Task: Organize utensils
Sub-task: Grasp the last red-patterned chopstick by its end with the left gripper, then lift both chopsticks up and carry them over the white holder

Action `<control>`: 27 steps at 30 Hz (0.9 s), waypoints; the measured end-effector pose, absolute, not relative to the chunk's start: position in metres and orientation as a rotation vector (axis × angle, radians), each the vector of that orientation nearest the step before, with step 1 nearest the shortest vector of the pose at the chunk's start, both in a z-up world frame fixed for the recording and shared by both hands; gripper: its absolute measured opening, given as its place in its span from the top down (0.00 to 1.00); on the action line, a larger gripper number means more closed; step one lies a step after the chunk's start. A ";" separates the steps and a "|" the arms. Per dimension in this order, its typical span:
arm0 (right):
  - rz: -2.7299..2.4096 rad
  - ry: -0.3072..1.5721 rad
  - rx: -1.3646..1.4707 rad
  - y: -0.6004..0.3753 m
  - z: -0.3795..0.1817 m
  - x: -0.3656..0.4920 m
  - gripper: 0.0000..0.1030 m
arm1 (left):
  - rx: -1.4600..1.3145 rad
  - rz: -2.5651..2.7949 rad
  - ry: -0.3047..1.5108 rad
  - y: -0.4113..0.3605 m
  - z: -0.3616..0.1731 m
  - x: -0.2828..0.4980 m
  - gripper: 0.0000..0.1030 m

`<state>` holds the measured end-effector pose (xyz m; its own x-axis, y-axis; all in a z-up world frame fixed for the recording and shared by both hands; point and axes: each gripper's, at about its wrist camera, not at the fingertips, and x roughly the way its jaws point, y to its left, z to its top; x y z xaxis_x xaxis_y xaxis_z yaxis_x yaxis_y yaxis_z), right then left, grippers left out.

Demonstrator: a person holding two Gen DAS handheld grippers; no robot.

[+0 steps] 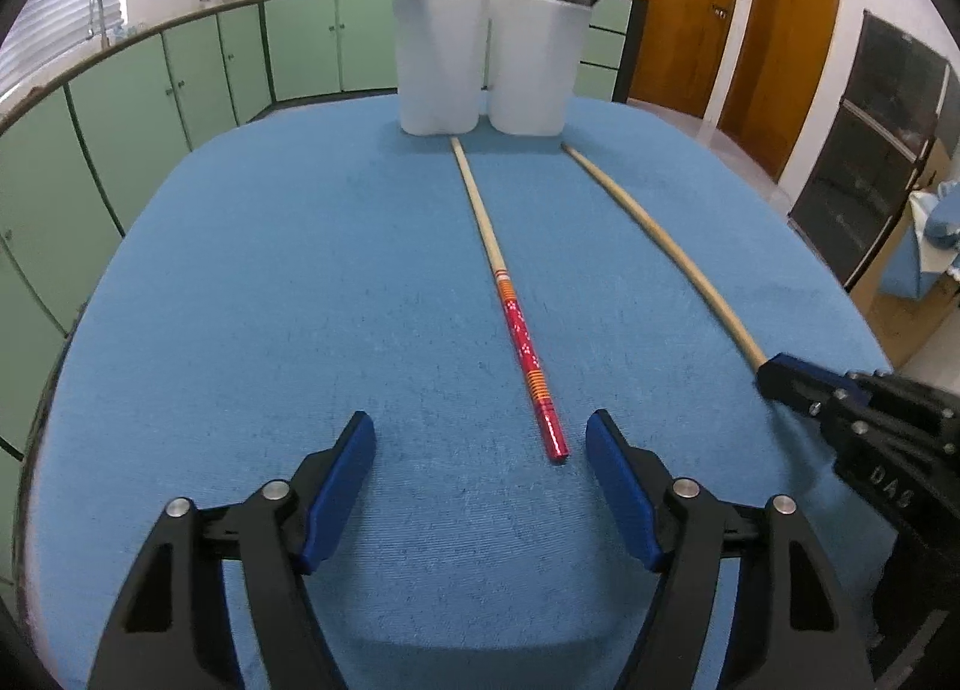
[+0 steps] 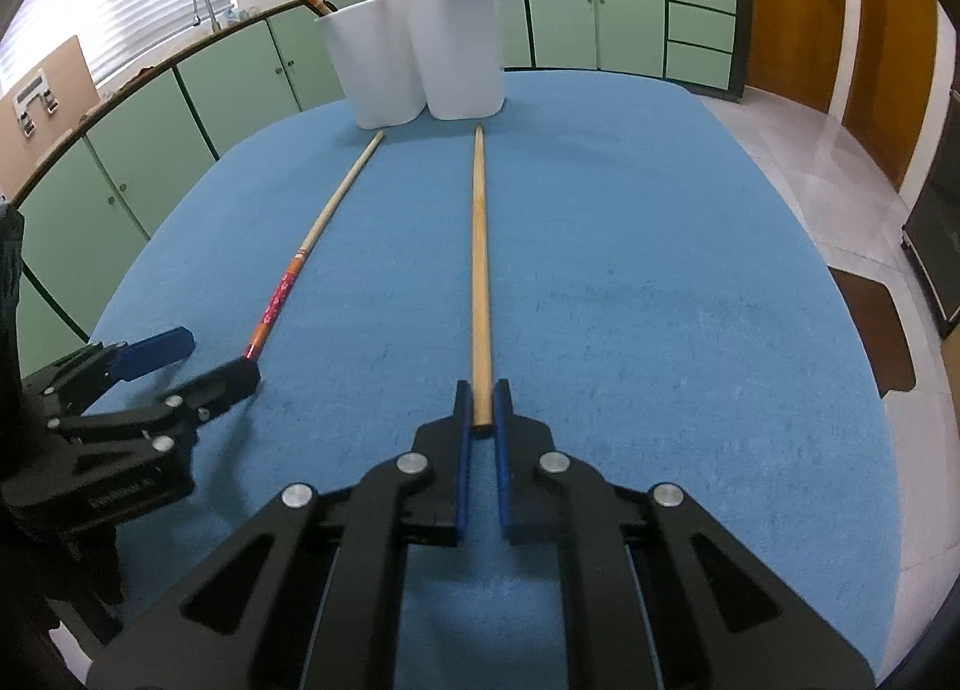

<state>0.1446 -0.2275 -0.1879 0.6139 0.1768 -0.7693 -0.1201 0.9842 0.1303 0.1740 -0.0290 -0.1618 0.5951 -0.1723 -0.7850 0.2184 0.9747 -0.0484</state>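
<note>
Two long chopsticks lie on the blue tablecloth, pointing toward a white two-cup holder at the table's far end. The red-handled chopstick has its near end just ahead of my left gripper, which is open with the stick's end close to its right finger. The plain wooden chopstick runs straight away from my right gripper, whose pads are shut on the stick's near end.
The holder carries several chopsticks and a dark utensil standing upright. Green kitchen cabinets curve behind the table, with a sink tap at far left. Wooden doors stand at the right, and the table edge drops to a tiled floor.
</note>
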 end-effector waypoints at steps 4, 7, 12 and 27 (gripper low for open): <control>0.181 0.899 0.074 -0.230 -0.190 0.150 0.94 | 0.057 -0.213 0.901 -0.033 -0.161 0.174 0.41; 0.190 0.898 0.074 -0.231 -0.191 0.150 0.93 | 0.065 -0.210 0.898 -0.035 -0.161 0.173 0.50; 0.198 0.897 0.073 -0.233 -0.189 0.145 0.92 | 0.085 -0.220 0.892 -0.043 -0.160 0.171 0.66; 0.203 0.879 0.083 -0.234 -0.186 0.143 0.94 | 0.090 -0.219 0.886 -0.051 -0.159 0.169 0.94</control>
<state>0.1427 -0.2338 -0.1863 0.6203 0.2104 -0.7556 -0.1421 0.9776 0.1555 0.1686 -0.0509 -0.1586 0.6122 -0.1521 -0.7760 0.2268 0.9739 -0.0120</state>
